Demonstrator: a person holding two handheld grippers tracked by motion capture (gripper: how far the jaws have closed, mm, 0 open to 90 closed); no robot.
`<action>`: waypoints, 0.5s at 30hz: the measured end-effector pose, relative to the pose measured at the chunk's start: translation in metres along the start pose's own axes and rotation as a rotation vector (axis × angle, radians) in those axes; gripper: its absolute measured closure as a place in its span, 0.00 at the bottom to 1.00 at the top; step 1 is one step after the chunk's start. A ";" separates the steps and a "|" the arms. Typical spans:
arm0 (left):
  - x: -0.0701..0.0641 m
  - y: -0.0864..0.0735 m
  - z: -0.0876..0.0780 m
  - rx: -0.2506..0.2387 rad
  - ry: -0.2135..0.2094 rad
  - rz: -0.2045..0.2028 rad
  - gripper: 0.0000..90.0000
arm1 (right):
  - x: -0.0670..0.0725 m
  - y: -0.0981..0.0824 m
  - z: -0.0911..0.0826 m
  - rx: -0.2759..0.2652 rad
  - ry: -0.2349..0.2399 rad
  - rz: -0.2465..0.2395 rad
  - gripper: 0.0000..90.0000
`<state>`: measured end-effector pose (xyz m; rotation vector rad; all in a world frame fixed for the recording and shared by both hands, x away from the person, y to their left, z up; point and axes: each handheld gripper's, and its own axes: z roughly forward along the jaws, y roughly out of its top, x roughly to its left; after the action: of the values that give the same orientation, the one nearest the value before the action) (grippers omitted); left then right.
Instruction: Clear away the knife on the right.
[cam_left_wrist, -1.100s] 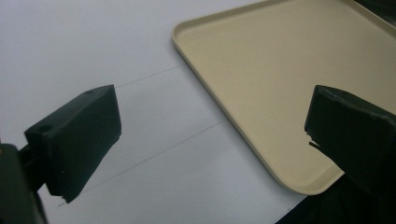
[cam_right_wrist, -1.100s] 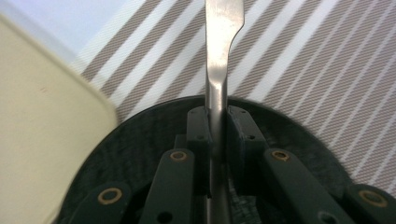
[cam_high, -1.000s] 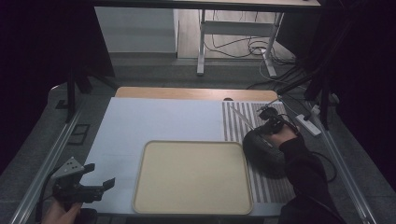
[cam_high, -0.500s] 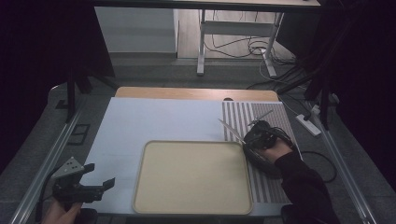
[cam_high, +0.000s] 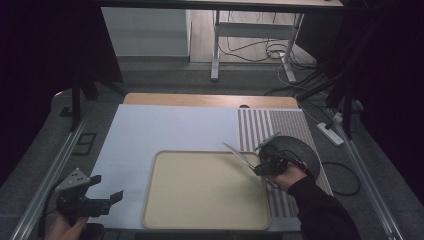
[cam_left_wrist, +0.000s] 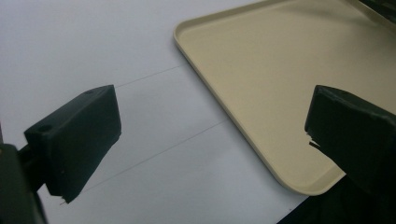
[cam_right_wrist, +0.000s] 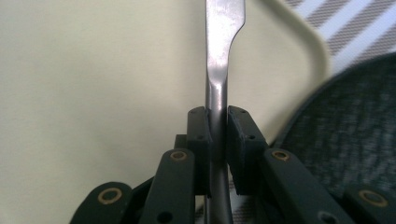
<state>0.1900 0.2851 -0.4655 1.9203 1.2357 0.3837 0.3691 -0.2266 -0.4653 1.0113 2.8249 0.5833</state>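
A flat, shiny metal utensil (cam_high: 239, 154) hangs over the right edge of the beige tray (cam_high: 200, 195), clamped by its handle. My right gripper (cam_high: 265, 165) is shut on it. In the right gripper view the metal handle (cam_right_wrist: 224, 28) runs up from between the jaws of my right gripper (cam_right_wrist: 217, 126), above the tray (cam_right_wrist: 93, 70). My left gripper (cam_high: 106, 187) stands open at the near left over the white mat (cam_high: 165, 125), holding nothing. In the left gripper view the wide-apart jaws of my left gripper (cam_left_wrist: 210, 126) frame the tray's near corner (cam_left_wrist: 299, 184).
A dark round textured mat (cam_high: 297, 150) lies on the striped cloth (cam_high: 260, 125) just right of the tray, and also appears in the right gripper view (cam_right_wrist: 341, 140). Metal rails run along both table sides. Cables and a power strip (cam_high: 332, 132) lie beyond the right edge.
My right gripper has come from over the dark round mat toward the tray's right edge, now carrying the metal utensil. The left gripper has not moved.
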 end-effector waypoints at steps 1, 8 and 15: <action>0.000 0.000 0.000 0.000 0.000 0.001 0.04 | 0.004 0.000 0.000 0.002 0.004 -0.004 0.89; 0.000 0.000 0.000 0.001 0.001 0.002 0.04 | 0.031 0.003 0.006 0.020 0.033 -0.036 0.89; -0.001 0.000 0.000 0.002 0.001 0.003 0.04 | 0.047 0.004 0.017 0.046 0.055 -0.052 0.89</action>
<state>0.1899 0.2844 -0.4656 1.9242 1.2346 0.3855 0.3389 -0.1889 -0.4773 0.9406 2.9154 0.5524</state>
